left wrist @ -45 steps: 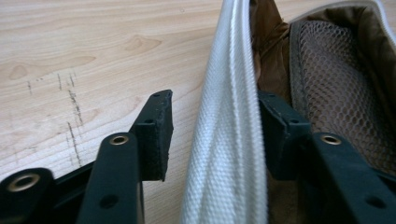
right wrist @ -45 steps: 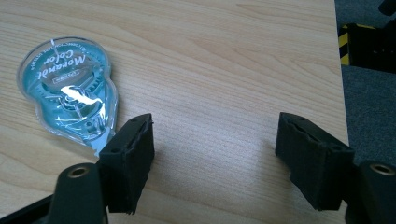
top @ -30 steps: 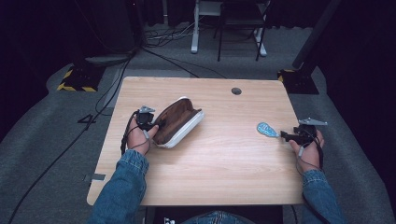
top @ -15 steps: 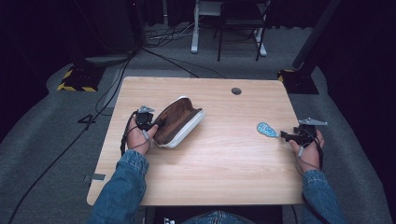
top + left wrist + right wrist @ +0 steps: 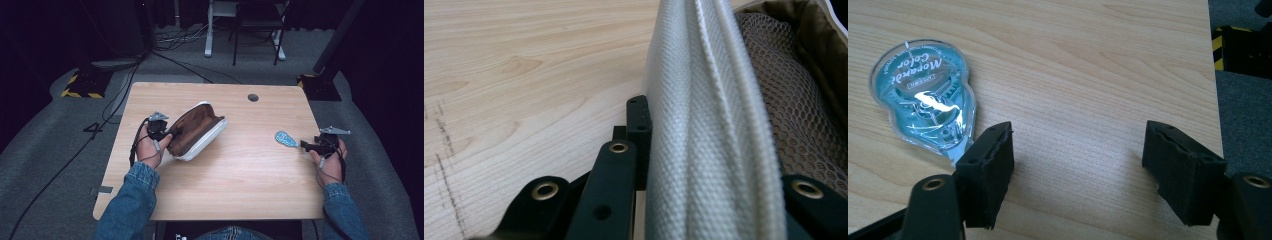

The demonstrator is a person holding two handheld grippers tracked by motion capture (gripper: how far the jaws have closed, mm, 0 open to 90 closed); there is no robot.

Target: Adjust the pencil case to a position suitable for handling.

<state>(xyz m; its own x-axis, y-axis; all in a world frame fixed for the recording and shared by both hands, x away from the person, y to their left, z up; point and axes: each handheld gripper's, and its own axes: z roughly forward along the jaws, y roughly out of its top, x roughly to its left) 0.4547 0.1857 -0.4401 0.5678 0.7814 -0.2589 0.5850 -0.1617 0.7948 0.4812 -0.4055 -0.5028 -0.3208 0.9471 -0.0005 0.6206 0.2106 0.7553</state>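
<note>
On the wooden counter (image 5: pixel 240 170) one open pencil case (image 5: pixel 197 131) is seen left of centre, lying on its side with its brown lining and mesh pocket turned upward. The left tool (image 5: pixel 167 136) is closed on the near grey fabric wall of the case; in the left gripper view the woven wall (image 5: pixel 704 150) is pinched between the two black jaws, with the mesh interior just beyond it. One small teal correction-tape dispenser (image 5: pixel 286 139) lies flat near the right edge of the counter. The right tool (image 5: pixel 1083 160) is held wide open and has nothing in its grasp; its left jaw is seen touching or just beside the narrow tip of the dispenser (image 5: pixel 928 100), and bare wood is seen between the jaws. The case is judged to be soft and light: its fabric wall is likely to fold and sag if lifted by one edge, so a hold on the rim close to the zip, as is now had, is thought best for keeping the mouth open. The dispenser is judged to be light, stiff and smooth-shelled, hence liable to slide or twist out of a pinch; it is probably best taken across its narrower waist or its flat faces, rather than by the tapered tip. Two tools are counted, one in each hand.
</note>
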